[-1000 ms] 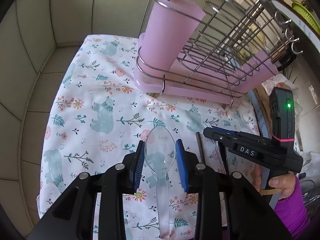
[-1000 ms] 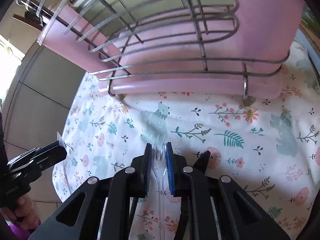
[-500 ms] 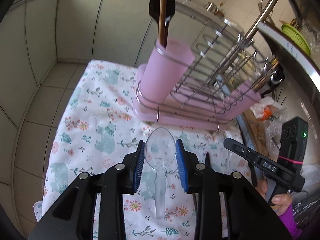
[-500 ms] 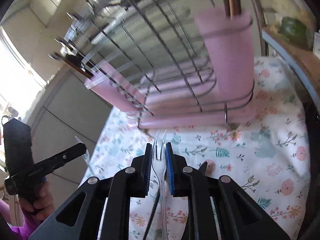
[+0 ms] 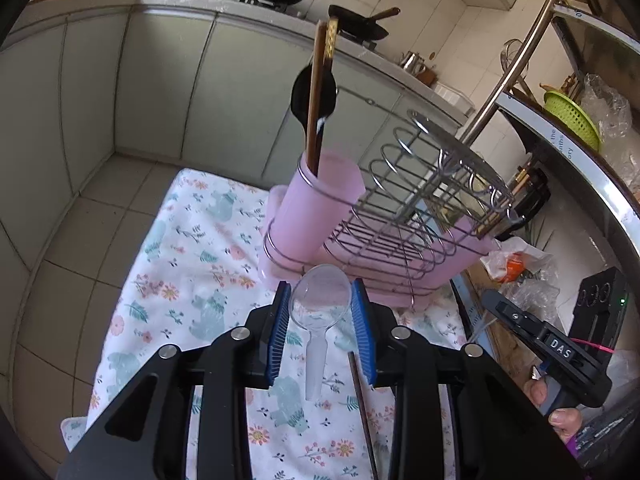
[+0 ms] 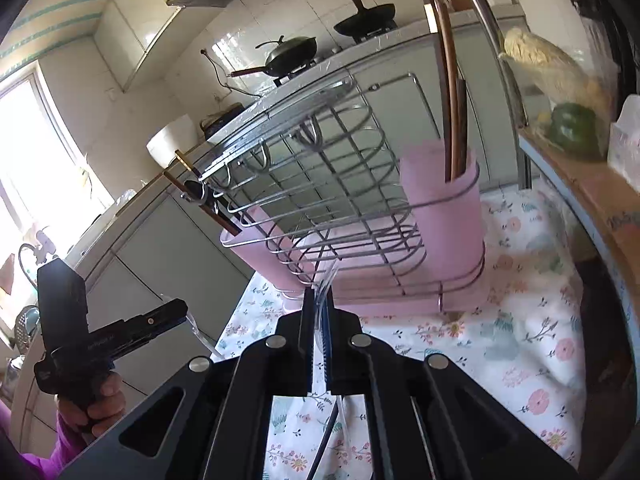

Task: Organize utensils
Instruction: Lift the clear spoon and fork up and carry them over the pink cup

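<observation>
I see the wire rack (image 5: 404, 216) ahead; my left gripper (image 5: 322, 320) fingers clamp a clear spoon (image 5: 318, 312); right gripper (image 6: 318, 332) fingers pinch a clear fork (image 6: 326, 280), both tilted downward.

We cannot see where the clear fork (image 6: 326, 280) ends: its handle disappears between the pressed-together pads of the right gripper (image 6: 318, 312). The chopsticks (image 5: 318, 96) sink into the pink cup (image 5: 316, 216), so their lower ends stay hidden. A dark stick (image 5: 362, 404) on the floral cloth (image 5: 192, 264) runs off the bottom edge. Items at the wire rack's (image 5: 420, 200) far end are too small to identify.
</observation>
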Tool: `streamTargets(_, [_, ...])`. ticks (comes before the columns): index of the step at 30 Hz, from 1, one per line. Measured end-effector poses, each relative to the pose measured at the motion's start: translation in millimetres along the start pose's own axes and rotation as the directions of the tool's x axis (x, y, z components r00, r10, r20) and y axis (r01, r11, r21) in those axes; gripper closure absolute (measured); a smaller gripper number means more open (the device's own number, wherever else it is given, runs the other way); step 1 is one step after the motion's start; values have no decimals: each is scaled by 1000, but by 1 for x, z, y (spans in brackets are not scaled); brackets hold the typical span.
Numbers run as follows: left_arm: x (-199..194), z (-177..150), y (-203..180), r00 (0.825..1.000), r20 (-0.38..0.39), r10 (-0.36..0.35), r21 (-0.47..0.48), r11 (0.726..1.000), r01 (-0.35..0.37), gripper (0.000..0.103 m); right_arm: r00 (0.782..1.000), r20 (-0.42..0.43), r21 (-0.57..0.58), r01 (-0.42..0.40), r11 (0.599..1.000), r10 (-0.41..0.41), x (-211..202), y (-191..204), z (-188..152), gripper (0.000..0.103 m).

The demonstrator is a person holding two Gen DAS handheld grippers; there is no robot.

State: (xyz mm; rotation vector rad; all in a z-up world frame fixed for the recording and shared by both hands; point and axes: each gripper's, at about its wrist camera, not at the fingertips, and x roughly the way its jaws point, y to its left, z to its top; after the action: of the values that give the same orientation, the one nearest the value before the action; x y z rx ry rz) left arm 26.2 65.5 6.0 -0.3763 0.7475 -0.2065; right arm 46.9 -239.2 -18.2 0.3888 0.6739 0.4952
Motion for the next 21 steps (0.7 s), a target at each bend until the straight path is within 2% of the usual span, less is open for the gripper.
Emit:
streamTargets(5, [-6, 4, -1, 999, 32, -3, -5, 1000, 4, 73, 1000, -1, 15, -16, 1000, 16, -2, 0, 3, 100])
streamTargets(10, [-21, 19, -1, 995, 97, -16, -9, 1000, 17, 73, 999, 50, -11, -9, 1000, 10, -13, 6, 16, 100])
streamTargets(15, [-45, 47, -9, 976, 219, -4, 5, 1000, 3, 73, 989, 146, -58, 0, 998, 9, -36, 19, 39, 100])
streamTargets(21, [-60, 76, -25, 947, 320, -1, 27, 1000, -8, 73, 962, 272, -109, 14, 994, 16, -65, 33, 73, 100])
